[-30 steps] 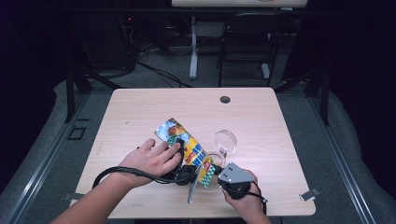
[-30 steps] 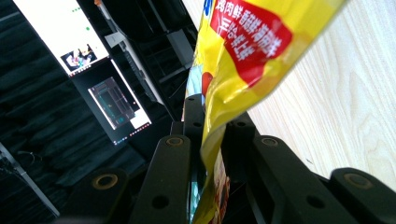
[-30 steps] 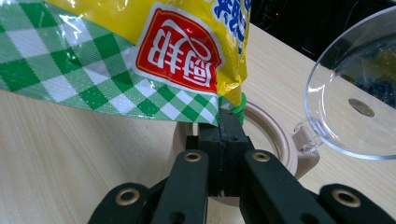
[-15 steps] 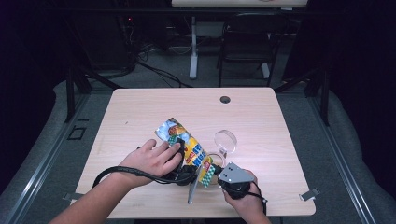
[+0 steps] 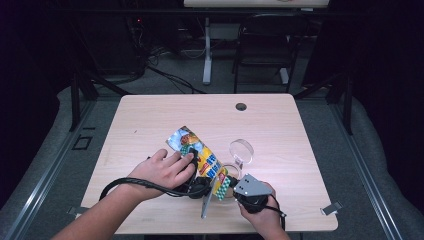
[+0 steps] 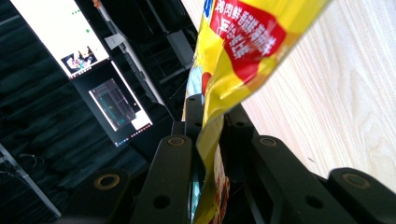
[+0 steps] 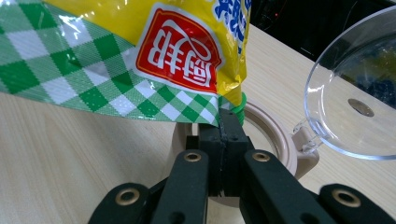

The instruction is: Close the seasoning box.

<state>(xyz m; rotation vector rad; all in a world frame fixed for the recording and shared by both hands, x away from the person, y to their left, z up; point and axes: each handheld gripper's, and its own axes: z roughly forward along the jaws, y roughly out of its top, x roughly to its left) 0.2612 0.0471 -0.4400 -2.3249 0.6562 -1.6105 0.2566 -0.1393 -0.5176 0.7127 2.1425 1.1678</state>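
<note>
1. Nearest the person in the high view is the right gripper (image 5: 231, 186), at about 5 o'clock on the table (image 5: 150, 120). Its jaws are pinched tight together on the green-checked bottom corner of the snack bag (image 5: 200, 157). In the right gripper view the two black jaws (image 7: 227, 135) meet flat with just the bag's edge (image 7: 177, 60) caught at their tips.
2. At roughly 9 o'clock from that gripper sits the left gripper (image 5: 200, 186), under the person's left hand (image 5: 162, 172). Its jaws are narrow and clamp the bag's side edge. In the left gripper view the yellow and red foil (image 6: 233, 70) runs straight down between the jaws (image 6: 201, 140), pressed from both sides.
3. So the snack bag is held off the wood by both grippers, stretched between them, tilted with its blue printed end up toward 11 o'clock and the checked end down toward 5 o'clock.
4. Just behind the checked corner there's a beige container (image 7: 275, 140) with a round rim, standing on the table. Its clear hinged lid (image 5: 241, 150) is flipped open and stands up at about 1 o'clock from the right gripper.
5. Far across the table, near the back edge at 12 o'clock, there's a small dark round grommet hole (image 5: 241, 106).
</note>
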